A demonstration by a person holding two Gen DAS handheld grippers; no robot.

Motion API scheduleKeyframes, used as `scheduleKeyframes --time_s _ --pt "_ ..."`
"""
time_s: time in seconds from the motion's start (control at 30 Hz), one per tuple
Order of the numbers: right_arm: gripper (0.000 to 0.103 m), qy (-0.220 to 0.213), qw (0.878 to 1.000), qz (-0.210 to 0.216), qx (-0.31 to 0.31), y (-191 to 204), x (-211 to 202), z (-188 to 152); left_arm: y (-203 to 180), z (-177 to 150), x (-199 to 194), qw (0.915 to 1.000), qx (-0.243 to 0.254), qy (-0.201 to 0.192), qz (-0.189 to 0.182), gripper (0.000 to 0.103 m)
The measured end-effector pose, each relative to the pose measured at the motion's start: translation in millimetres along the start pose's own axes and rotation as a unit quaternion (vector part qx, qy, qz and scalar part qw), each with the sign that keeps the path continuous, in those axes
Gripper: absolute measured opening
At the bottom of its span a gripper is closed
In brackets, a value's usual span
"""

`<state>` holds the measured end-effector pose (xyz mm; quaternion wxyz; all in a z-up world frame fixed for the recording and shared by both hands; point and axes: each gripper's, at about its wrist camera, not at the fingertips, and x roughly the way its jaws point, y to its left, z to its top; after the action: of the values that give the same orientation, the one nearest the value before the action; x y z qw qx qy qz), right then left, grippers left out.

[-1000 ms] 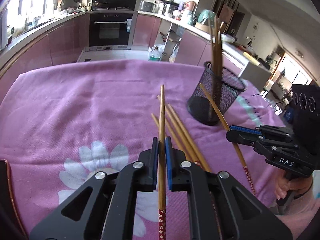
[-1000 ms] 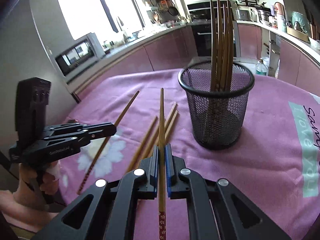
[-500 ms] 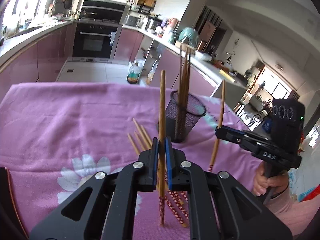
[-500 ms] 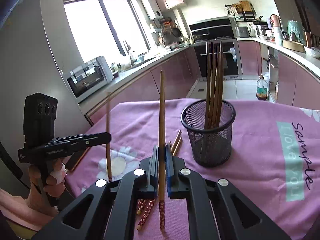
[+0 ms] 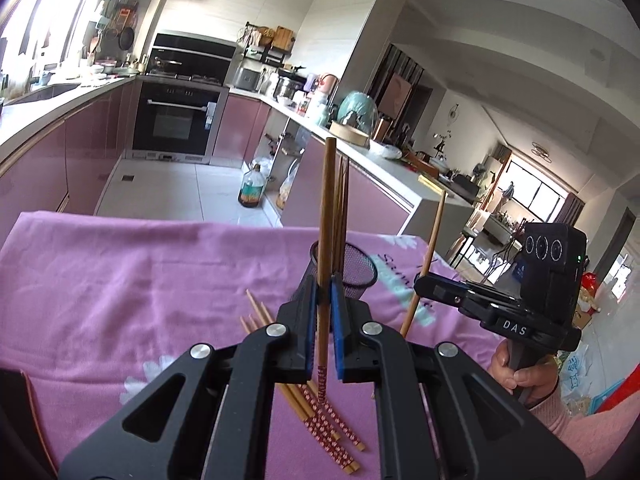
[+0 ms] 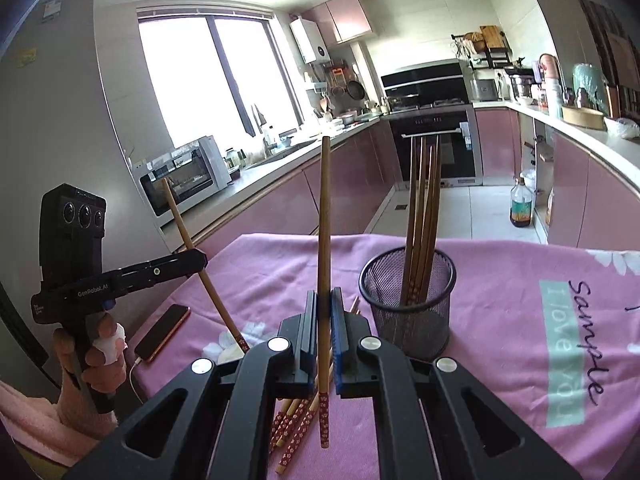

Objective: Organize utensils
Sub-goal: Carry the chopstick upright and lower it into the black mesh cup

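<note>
Pink tablecloth (image 6: 500, 280) in a kitchen; both tools (image 5: 325, 292) (image 6: 325, 308) clenched on chopsticks (image 5: 326, 240) (image 6: 324, 240)

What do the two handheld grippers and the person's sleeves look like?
Both the left gripper and the right gripper are matte black plastic with blue finger pads and silver screw heads. Each carries a black camera box with three round lenses. One body is lettered DAS, the other GenRobot.AI. The sleeves are pink.

Pink floral tablecloth (image 6: 500, 280); black mesh cup (image 6: 408, 308); red-patterned, perhaps flowered, chopstick ends (image 6: 296, 428).
</note>
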<state>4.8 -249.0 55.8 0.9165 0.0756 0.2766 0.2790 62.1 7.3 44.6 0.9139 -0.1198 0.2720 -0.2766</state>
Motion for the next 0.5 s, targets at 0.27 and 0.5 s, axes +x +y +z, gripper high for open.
scheduleKeyframes --time_s 0.27,0.5 --pt "0.005 -0.031 0.999 -0.016 -0.011 -5.0 -11.4 23.3 -13.7 24.5 9.8 0.9997 0.015 -0.017 -0.008 0.008" --pt "0.005 -0.057 0.998 -0.028 -0.020 -9.3 -19.3 40.1 -24.8 48.9 17.7 0.9988 0.032 -0.036 -0.009 0.008"
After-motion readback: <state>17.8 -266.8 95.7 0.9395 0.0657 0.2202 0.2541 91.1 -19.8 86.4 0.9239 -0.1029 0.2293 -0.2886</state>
